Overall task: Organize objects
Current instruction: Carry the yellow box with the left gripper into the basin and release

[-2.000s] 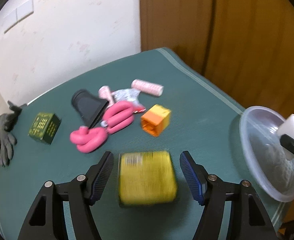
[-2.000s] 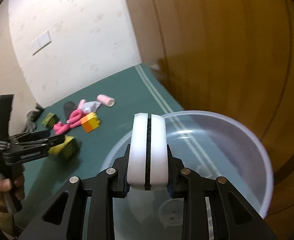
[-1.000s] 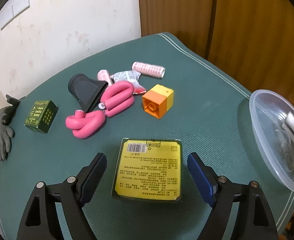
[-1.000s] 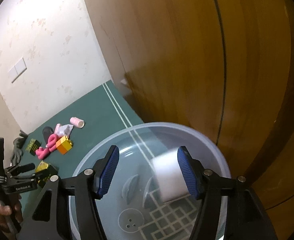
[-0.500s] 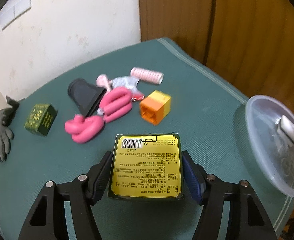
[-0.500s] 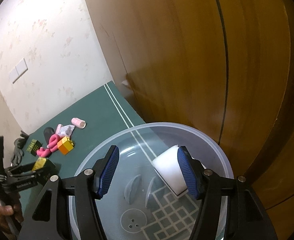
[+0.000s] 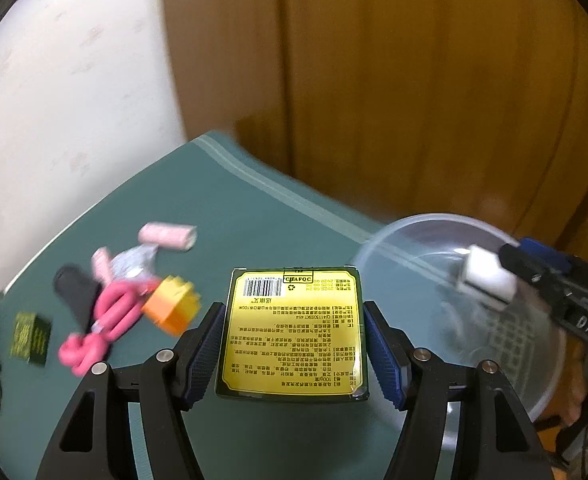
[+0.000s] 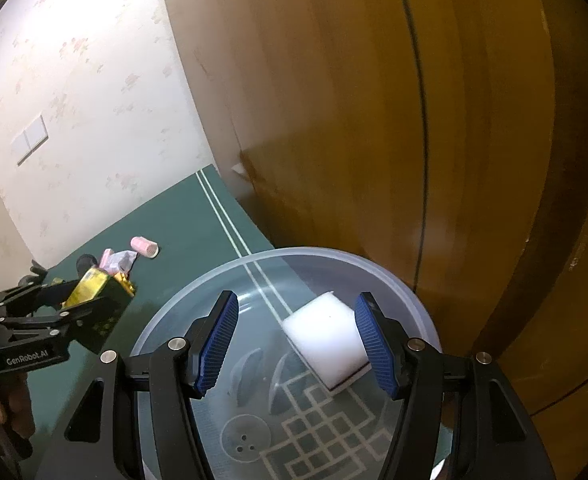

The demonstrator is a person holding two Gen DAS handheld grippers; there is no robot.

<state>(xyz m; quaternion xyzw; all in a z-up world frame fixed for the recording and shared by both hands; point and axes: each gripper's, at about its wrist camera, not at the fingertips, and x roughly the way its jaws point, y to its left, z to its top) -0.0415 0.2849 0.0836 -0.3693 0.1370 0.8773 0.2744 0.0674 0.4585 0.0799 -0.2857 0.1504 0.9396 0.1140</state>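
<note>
My left gripper (image 7: 294, 340) is shut on a flat yellow box (image 7: 294, 332) with a barcode and holds it above the green table, left of the clear plastic bowl (image 7: 534, 392). The box also shows in the right wrist view (image 8: 94, 284). My right gripper (image 8: 296, 344) is open above the bowl (image 8: 410, 292). A white block (image 8: 326, 340) lies inside the bowl, between the open fingers and below them. It also shows in the left wrist view (image 7: 486, 276).
On the green table (image 7: 234, 208) lie a pink roll (image 7: 168, 235), a foil packet (image 7: 134, 262), a black funnel-shaped part (image 7: 74, 284), a pink bent tube (image 7: 102, 324), an orange-yellow brick (image 7: 172, 306) and a small green box (image 7: 30, 338). A wooden wall stands behind.
My left gripper closed on the yellow box, lifted it and carried it right towards the bowl. My right gripper let the white block drop into the bowl and stays open above it.
</note>
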